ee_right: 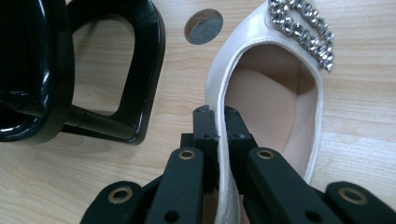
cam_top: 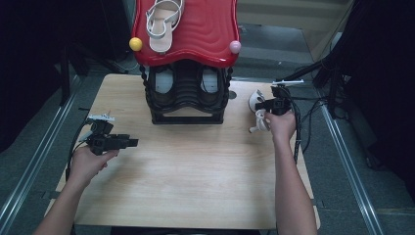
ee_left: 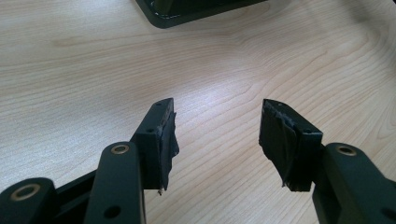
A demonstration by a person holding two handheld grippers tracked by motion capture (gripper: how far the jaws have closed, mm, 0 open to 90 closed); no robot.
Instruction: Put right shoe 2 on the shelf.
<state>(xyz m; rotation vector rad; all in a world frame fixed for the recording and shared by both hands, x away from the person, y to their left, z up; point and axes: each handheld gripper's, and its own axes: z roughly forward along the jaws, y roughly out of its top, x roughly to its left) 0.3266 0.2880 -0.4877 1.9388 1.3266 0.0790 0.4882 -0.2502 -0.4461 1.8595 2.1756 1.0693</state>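
Right gripper (ee_right: 219, 116) clamped on the side wall of a white shoe (ee_right: 275, 93), one jaw outside and one inside the opening; thin rim grip, likely chosen because the wall is the only edge narrow enough to pinch. In the high view, shoe (cam_top: 256, 111) at about 3 o'clock of the table, just right of the shoe rack (cam_top: 187, 93), with the right gripper (cam_top: 275, 105) over it. Whether the sole touches the wood: cannot tell. Rhinestone buckle (ee_right: 303, 30) across the toe, at 1 o'clock in the right gripper view. Probably meant for the rack, since a matching white sandal (cam_top: 164, 22) already lies on the red top shelf (cam_top: 205, 29), at 12 o'clock.

Left gripper (cam_top: 113, 142) released, jaws wide apart with nothing between them, at 9 o'clock of the table and well apart from the shoe; looks parked, out of the way. Bare wood between its pads (ee_left: 166, 140) in the left gripper view.

Rack: black frame, two dark lower compartments, red wavy top with a yellow ball (cam_top: 135, 44) and a pink ball (cam_top: 235, 47) at the front corners. Black rack foot (ee_right: 140, 70) at 10 o'clock in the right gripper view.

Table (cam_top: 195, 186): light wood grain, mild glare, round grey hole (ee_right: 203, 26) near the shoe. Room dark; metal rails (cam_top: 342, 147) along both sides, cables at 3 o'clock, grey floor.
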